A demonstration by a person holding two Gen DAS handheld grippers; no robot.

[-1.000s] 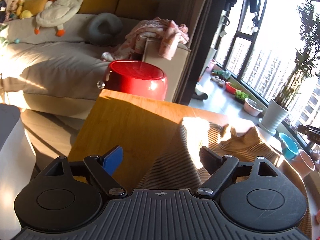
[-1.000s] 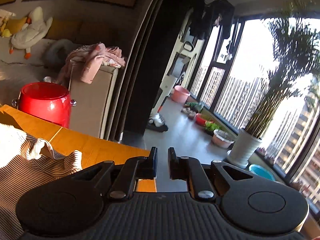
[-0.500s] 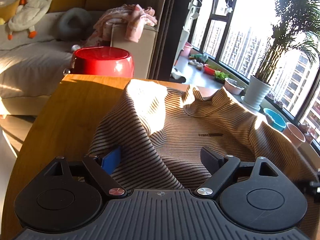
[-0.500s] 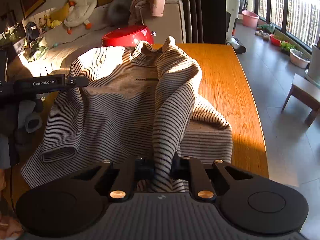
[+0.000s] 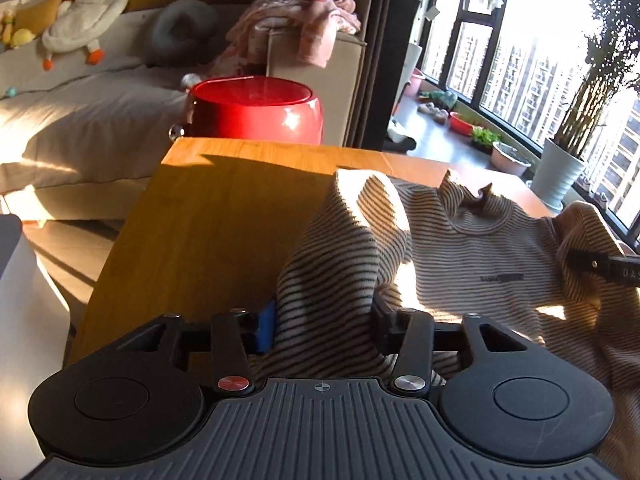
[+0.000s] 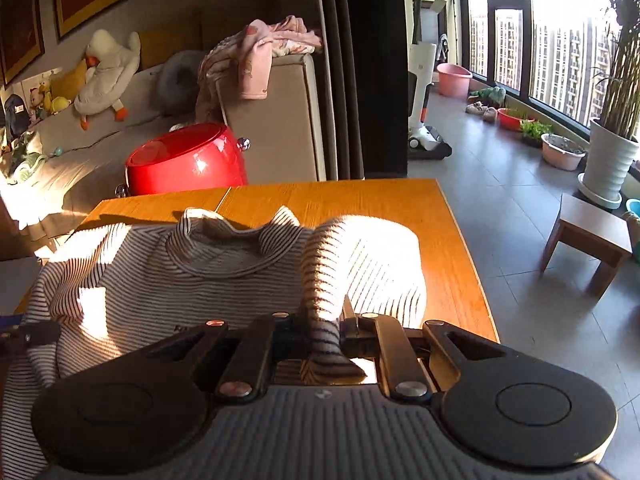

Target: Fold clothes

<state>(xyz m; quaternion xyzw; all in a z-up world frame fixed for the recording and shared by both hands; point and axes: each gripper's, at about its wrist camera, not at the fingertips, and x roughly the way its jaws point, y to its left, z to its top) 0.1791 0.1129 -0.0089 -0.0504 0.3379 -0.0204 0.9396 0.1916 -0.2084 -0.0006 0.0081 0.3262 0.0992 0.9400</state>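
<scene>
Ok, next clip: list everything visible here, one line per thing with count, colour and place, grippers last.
striped top: 1, beige with dark stripes, spread on the table, a fold pulled up at each side
table: 1, orange wood, under the top
red pot: 1, glossy red, just beyond the table's far edge
sofa: 1, beige, behind the pot
plush duck: 1, white, on the sofa
pink clothes: 1 pile, over the sofa arm
potted plant: 1, white pot, by the window
low stool: 1, brown, on the floor
left gripper: black, jaws just closed on a fold of the top
right gripper: black, shut on a fold
</scene>
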